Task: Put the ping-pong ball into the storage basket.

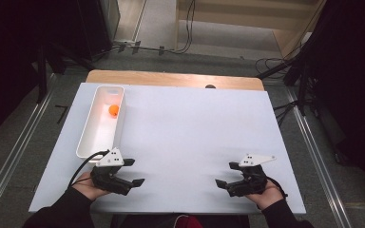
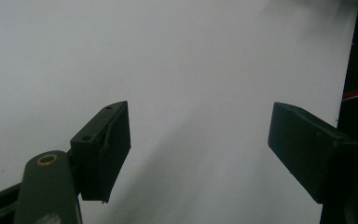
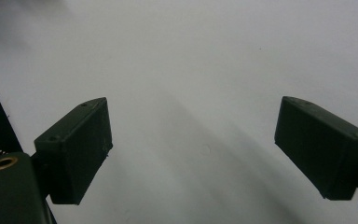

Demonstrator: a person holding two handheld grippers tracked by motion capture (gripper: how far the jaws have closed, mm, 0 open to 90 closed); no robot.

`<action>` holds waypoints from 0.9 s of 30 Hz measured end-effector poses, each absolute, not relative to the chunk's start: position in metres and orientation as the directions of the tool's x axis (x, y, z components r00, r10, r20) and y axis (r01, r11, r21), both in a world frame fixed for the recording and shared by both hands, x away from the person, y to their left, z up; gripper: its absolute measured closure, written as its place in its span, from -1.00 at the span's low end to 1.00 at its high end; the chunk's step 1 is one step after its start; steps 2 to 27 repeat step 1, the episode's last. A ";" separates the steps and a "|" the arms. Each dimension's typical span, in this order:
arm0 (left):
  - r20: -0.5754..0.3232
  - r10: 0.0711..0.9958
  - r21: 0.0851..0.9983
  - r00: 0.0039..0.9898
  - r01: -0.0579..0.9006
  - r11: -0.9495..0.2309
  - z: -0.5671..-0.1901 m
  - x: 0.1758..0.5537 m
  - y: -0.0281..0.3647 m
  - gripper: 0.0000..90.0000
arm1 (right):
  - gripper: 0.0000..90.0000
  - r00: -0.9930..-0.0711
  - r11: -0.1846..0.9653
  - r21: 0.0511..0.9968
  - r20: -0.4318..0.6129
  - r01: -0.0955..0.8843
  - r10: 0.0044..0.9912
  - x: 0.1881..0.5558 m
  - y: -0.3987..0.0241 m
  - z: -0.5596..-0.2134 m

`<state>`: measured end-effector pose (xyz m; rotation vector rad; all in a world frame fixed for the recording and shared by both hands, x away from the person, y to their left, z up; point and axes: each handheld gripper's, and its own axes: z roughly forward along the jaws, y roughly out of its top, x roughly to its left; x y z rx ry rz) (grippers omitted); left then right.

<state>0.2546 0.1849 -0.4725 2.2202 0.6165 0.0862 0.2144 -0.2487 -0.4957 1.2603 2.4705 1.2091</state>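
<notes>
The flat table sheet (image 1: 185,137) is plain white with no pattern, and it reads pale grey-white in both gripper views. Past its far edge runs a strip of light brown wooden tabletop (image 1: 171,78) with one small dark spot in it. The long rounded plastic tray (image 1: 88,142) is white, its inner wall tinted warm peach by the small round ball (image 1: 113,110), which is bright orange. The left gripper (image 1: 135,172) is matt black, topped by a light grey three-cornered plate with dark dots; the right gripper (image 1: 225,174) has the same colouring. The person's sleeves (image 1: 62,211) are black. The carpeted floor (image 1: 38,137) is mottled grey.
</notes>
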 end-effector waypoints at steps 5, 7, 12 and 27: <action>-0.137 0.458 0.730 0.878 0.402 -0.553 -0.473 0.255 0.185 -0.52 | -0.78 -0.647 0.336 0.699 0.237 0.632 0.724 0.214 -0.249 -0.496; -0.137 0.458 0.730 0.878 0.402 -0.553 -0.473 0.255 0.185 -0.52 | -0.78 -0.647 0.336 0.699 0.237 0.632 0.724 0.214 -0.249 -0.496; -0.137 0.458 0.730 0.878 0.402 -0.553 -0.473 0.255 0.185 -0.52 | -0.78 -0.647 0.336 0.699 0.237 0.632 0.724 0.214 -0.249 -0.496; -0.137 0.458 0.730 0.878 0.402 -0.553 -0.473 0.255 0.185 -0.52 | -0.78 -0.647 0.336 0.699 0.237 0.632 0.724 0.214 -0.249 -0.496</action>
